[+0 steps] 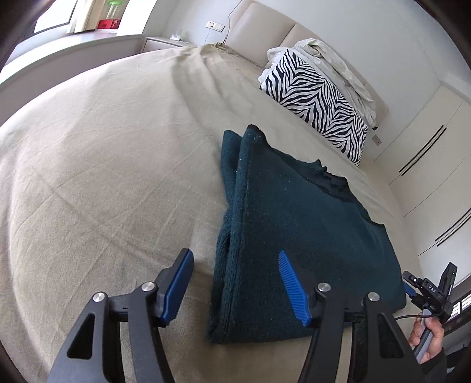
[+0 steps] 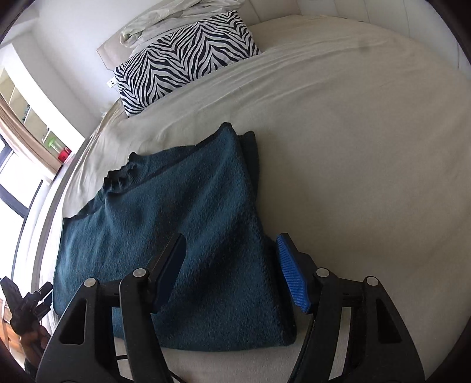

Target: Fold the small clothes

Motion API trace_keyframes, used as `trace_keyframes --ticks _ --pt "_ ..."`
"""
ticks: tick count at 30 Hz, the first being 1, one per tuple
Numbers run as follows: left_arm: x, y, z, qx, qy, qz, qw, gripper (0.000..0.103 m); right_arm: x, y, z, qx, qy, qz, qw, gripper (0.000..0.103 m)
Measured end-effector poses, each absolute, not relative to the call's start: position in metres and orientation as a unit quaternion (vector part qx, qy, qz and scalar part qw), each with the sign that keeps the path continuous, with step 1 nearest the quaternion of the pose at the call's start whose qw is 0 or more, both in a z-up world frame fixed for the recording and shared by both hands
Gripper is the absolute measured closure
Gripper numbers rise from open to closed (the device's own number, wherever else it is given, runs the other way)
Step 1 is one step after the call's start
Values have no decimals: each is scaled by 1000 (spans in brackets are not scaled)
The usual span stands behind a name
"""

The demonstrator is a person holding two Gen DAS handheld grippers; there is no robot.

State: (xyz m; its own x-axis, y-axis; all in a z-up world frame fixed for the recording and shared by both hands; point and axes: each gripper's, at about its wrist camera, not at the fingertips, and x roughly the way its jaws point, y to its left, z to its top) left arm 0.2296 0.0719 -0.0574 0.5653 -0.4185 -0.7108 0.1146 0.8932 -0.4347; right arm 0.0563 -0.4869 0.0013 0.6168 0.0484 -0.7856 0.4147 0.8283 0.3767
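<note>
A folded dark teal knitted sweater (image 1: 294, 229) lies flat on the beige bed sheet (image 1: 103, 176), near a zebra-striped pillow (image 1: 318, 100) against the padded headboard (image 1: 265, 26). The left gripper (image 1: 235, 282) and right gripper (image 2: 229, 271) are released, straddling opposite sweater edges.

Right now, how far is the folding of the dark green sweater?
Done: the sweater lies on the bed with its side folded over, in layers. In hand: nothing; the left gripper and right gripper have open jaws over its near corners. Left: probably one more fold.
</note>
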Motion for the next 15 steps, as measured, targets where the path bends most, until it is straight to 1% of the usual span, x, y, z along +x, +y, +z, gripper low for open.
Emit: trace_keyframes --ticks 2,4,5,6,9,10,11,12,13,14,15 --pt "225 70 -57 -152 433 -148 876 46 47 -485 2 266 423 -109 859 41" --pt "225 69 -63 -142 434 -139 879 58 41 -481 3 257 423 -109 862 41" --pt "225 70 -66 -141 438 -135 878 66 41 -481 3 253 424 -109 863 44" --pt "224 71 -67 -144 437 -133 878 70 40 -480 3 248 426 -109 863 46" --pt "219 72 -66 -137 430 -129 883 76 34 -479 3 238 429 -110 864 60" --pt "218 70 -64 -130 428 -128 885 77 32 -478 2 234 430 -111 865 63" --pt "217 68 -63 -122 426 -128 887 79 31 -478 2 230 431 -114 865 69" --pt "216 66 -63 -114 425 -129 889 86 29 -478 0 227 433 -118 864 69" --pt "215 63 -63 -108 425 -130 889 89 27 -478 -2 228 433 -117 864 69" --pt "214 62 -62 -102 422 -128 892 91 27 -478 -3 228 435 -117 863 76" --pt "212 60 -60 -95 418 -126 894 92 26 -478 -5 225 438 -120 862 79"
